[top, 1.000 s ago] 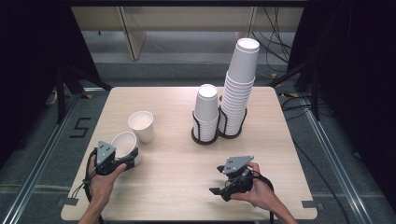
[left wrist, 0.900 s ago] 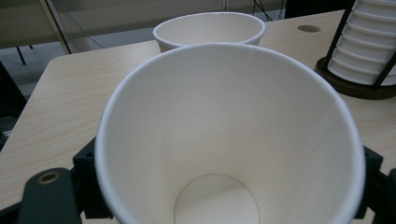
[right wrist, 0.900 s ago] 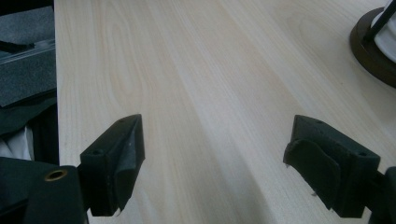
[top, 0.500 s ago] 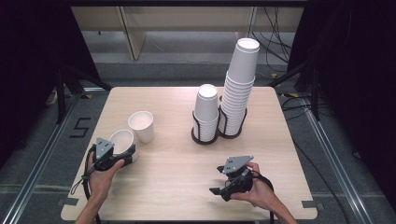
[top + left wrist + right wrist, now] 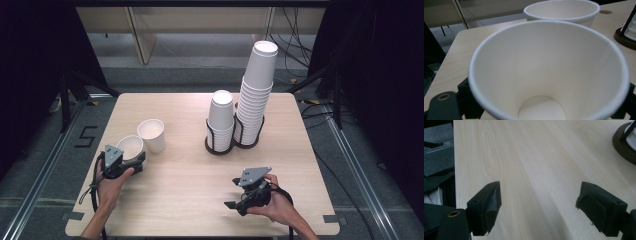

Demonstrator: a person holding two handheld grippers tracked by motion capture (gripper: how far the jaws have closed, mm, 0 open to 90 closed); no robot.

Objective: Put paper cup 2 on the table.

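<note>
loose cups: 2 (image 5: 150,134) (image 5: 130,148) | cup stacks: 2, one tall (image 5: 256,95), one short (image 5: 220,119) | stack holders: 2 (image 5: 220,148) | grippers: 2 (image 5: 125,165) (image 5: 235,200) | surface: 1 (image 5: 190,175)

A pale wooden square table (image 5: 190,175) stands on a grey carpeted floor (image 5: 165,47). A number "5" marking (image 5: 85,136) lies on the floor beside the table's left edge. Black cables (image 5: 295,20) trail across the floor behind the table's far right corner. A light wooden panel (image 5: 142,30) stands beyond.
</note>
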